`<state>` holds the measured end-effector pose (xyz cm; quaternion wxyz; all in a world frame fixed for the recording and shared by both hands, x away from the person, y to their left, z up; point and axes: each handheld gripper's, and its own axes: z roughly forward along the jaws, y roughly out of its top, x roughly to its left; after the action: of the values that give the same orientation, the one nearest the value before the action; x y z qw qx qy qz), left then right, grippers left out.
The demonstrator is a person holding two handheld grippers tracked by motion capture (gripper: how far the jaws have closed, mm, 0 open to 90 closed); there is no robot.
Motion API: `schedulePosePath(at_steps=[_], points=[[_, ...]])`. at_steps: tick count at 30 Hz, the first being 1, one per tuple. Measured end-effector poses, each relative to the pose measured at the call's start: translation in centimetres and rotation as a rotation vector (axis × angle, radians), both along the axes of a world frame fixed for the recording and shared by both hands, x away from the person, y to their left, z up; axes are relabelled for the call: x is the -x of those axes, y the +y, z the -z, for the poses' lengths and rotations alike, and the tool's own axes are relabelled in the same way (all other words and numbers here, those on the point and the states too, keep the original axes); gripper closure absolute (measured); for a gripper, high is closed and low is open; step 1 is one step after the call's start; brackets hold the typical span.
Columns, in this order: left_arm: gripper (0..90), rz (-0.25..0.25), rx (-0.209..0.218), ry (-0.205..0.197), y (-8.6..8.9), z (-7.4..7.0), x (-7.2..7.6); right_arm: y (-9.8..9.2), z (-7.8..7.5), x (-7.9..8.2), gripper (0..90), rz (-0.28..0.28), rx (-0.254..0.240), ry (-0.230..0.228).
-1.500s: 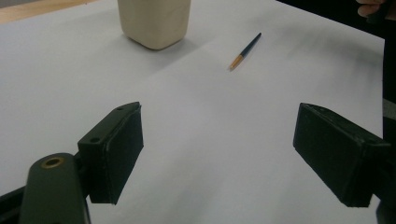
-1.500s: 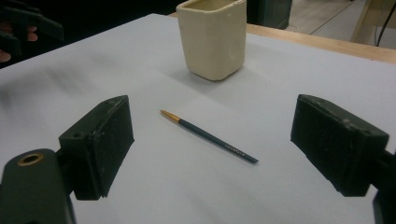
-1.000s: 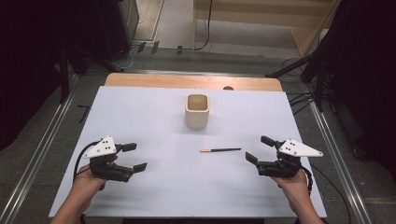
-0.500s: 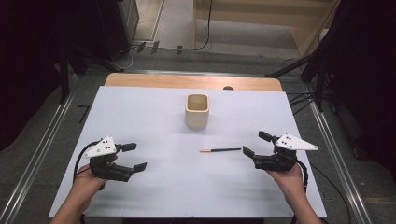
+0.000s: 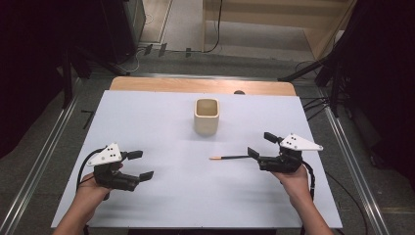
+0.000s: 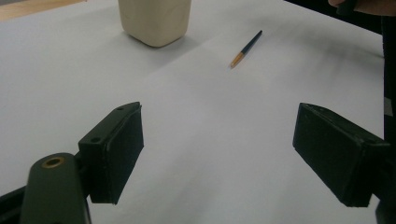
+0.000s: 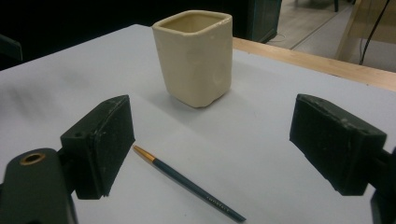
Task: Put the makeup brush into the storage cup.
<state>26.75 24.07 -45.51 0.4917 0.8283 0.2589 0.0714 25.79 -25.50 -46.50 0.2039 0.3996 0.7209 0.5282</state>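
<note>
Closing on pencil (image 7: pixel 187 183) mid-frame, right gripper (image 5: pixel 262 147) jaws wide; left gripper (image 5: pixel 139 165) agape, idle lower left. Next, likely: straddle, pinch.

The right tool (image 5: pixel 261 145) has moved left to the pencil's (image 5: pixel 229 157) dark end, jaws wide apart

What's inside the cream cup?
Nothing visible in the cream cup. The high view shows its upper inside walls bare; the bottom is shadowed and hidden by the rim. The pencil lies outside on the table, by the open right claw.
</note>
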Motion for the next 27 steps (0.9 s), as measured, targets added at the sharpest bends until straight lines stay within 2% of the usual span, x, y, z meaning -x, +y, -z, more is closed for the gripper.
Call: schedulePosePath(at_steps=[19, 27], points=[[16.8, 0.002, -0.002, 0.002, 0.0, 0.0, 0.0, 1.4, 0.3, -2.2, 15.7, 0.017, -0.016, -0.010], [16.8, 0.001, -0.003, 0.001, 0.0, 0.0, -0.1, 2.3, -0.1, -3.4, 15.9, 0.028, -0.006, -0.032]])
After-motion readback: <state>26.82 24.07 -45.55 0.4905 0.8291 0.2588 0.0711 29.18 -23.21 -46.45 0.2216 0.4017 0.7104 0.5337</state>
